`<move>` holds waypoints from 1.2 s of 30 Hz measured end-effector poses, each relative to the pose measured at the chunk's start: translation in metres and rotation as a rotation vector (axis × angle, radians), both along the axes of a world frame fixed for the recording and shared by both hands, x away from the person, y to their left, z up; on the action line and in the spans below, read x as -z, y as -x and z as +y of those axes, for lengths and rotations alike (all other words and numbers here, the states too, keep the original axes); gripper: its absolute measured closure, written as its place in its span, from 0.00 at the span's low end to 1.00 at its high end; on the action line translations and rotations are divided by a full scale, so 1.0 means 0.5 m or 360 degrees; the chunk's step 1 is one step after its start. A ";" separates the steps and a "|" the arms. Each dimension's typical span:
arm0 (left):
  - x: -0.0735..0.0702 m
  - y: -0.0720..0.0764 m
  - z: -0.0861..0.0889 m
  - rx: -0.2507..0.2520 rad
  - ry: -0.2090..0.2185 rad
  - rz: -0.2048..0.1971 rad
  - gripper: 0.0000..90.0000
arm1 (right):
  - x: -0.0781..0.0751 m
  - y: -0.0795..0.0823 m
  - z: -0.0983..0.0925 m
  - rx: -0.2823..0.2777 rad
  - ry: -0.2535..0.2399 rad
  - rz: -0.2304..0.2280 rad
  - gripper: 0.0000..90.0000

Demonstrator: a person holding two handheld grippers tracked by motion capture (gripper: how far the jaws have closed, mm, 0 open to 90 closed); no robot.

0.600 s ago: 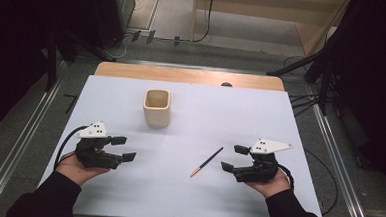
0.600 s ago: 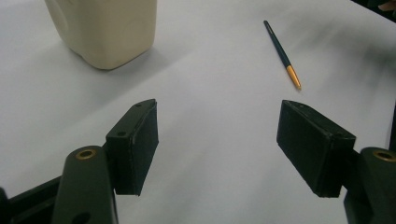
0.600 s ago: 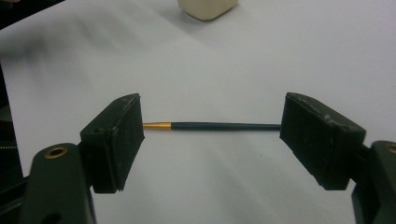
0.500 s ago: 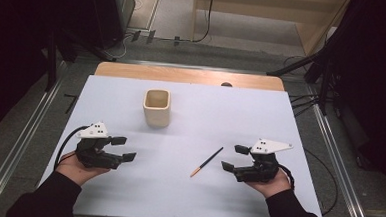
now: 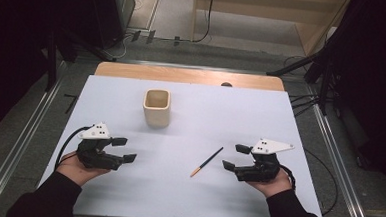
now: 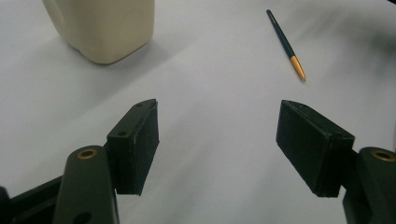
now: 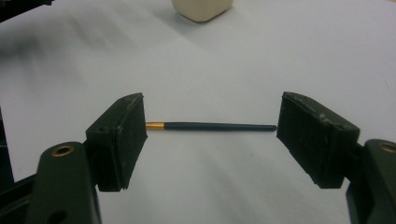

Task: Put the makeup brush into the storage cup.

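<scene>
Left gripper (image 5: 120,149): jaws wide apart, empty, low over the white worktop (image 5: 230,115) at its near left.

Cream square cup (image 5: 157,107): upright, mid-worktop toward the far side, empty as far as can be seen.

Dark pencil with gold end (image 5: 206,162): flat on the worktop, between the grippers, nearer the right.

Right gripper (image 5: 233,156): jaws spread, empty, facing the pencil.

Step, judged: pre-grasp. Next likely needs the right gripper lowered over the pencil shaft, jaws straddling it before they close.
</scene>
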State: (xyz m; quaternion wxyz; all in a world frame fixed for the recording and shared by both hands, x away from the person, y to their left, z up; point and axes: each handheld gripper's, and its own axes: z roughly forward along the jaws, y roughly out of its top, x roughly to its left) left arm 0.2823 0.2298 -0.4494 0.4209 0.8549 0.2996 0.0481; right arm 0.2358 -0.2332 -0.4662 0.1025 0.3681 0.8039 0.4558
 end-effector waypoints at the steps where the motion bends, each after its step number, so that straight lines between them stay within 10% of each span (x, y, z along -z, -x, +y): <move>1: 0.000 -0.001 0.000 -0.0001 -0.0009 0.0000 0.34 | 0.000 0.000 0.001 -0.0001 0.0002 0.0001 0.28; 36: 0.000 -0.001 0.003 0.0013 0.0007 0.0004 0.34 | 0.002 -0.001 0.001 -0.0008 0.0024 0.0012 0.28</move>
